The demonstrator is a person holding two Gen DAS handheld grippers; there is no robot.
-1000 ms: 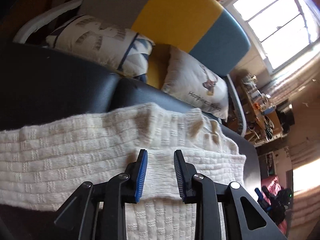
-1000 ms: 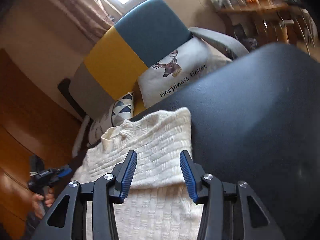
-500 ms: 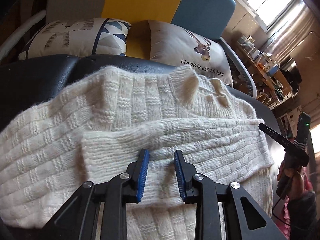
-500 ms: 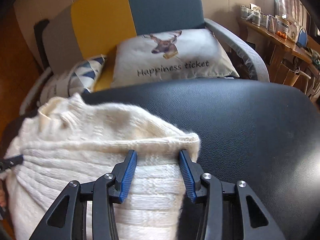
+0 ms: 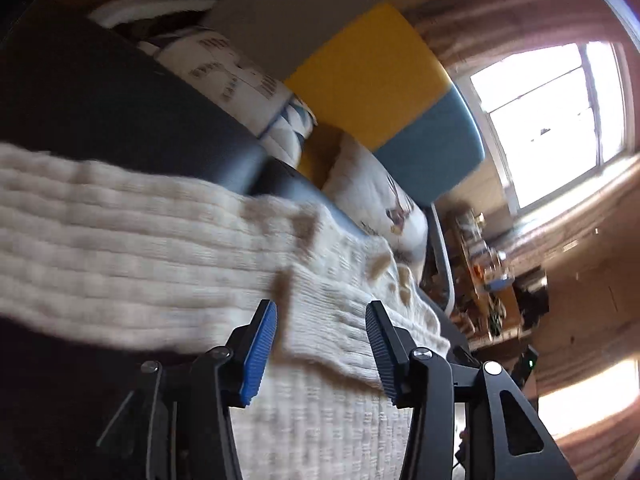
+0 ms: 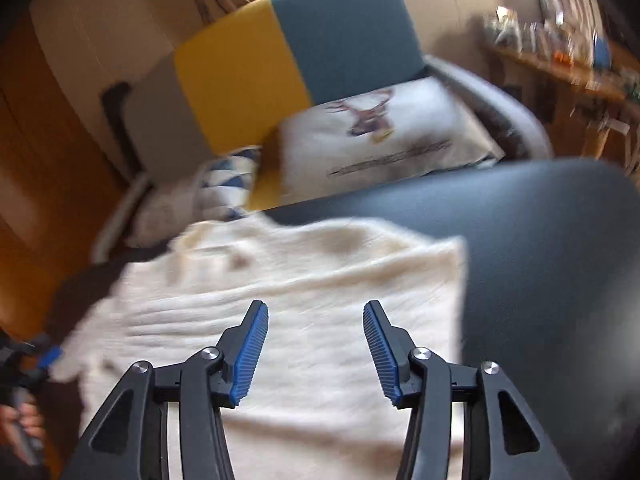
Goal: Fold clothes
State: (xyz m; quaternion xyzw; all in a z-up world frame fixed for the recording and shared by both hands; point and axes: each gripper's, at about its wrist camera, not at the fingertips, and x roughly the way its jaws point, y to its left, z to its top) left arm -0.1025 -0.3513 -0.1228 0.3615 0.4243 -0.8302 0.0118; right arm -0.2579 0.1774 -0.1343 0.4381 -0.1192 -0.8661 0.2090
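A cream knitted sweater point(image 5: 160, 248) lies spread over a black leather surface point(image 5: 100, 112), with a folded band running across it. My left gripper point(image 5: 320, 312) hovers low over that fold near the collar. Its jaws are opening, the knit lies under the gap, and the blue pads do not press on it. In the right wrist view the sweater point(image 6: 320, 280) ends at a straight edge on the black surface point(image 6: 540, 260). My right gripper point(image 6: 316, 312) stands above it, jaws opening, with nothing pinched. Both views are blurred by motion.
Behind the black surface stands a sofa with a grey, yellow and blue back point(image 6: 280, 60). It holds a deer cushion point(image 6: 384, 136) and a patterned cushion point(image 5: 224, 68). A bright window point(image 5: 552, 108) and a cluttered wooden table point(image 6: 560, 56) are to the right. A hand point(image 6: 18, 420) shows at the lower left.
The left jaws have spread wide after being nearly closed on the fold, and that view has swung and rolled. The right jaws have widened a little and the gripper has shifted over the sweater.
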